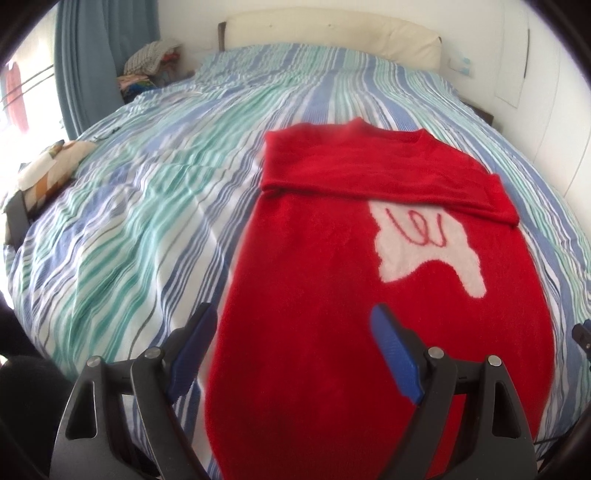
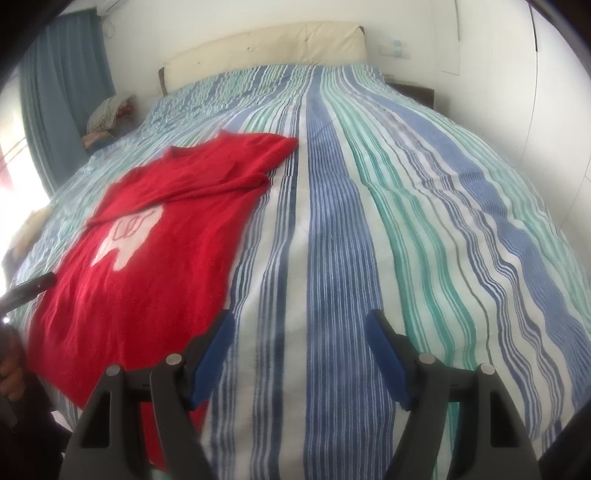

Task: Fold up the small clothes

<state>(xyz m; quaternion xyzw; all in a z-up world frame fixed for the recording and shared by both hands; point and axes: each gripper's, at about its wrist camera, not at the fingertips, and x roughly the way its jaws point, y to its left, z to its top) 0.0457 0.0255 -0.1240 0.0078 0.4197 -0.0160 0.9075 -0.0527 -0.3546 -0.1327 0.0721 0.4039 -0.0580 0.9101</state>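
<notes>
A red sweater (image 1: 332,332) with a white patch (image 1: 424,240) on its front lies flat on the striped bed cover (image 1: 129,221), hem toward me. Its sleeves (image 1: 369,173) are folded across the chest below the collar. My left gripper (image 1: 293,314) hangs open over the hem's left part, one finger beyond the sweater's left edge and the other over the red cloth, with nothing gripped. In the right wrist view the sweater (image 2: 129,295) lies to the left. My right gripper (image 2: 300,320) stands open over the bare striped cover (image 2: 406,240), just right of the sweater's near corner.
A cream headboard (image 1: 332,33) closes the far end of the bed. A blue curtain (image 1: 92,55) and a heap of clothes (image 1: 151,59) are at the back left. A patchwork cushion (image 1: 48,173) lies at the bed's left edge. A hand (image 2: 11,373) shows at far left.
</notes>
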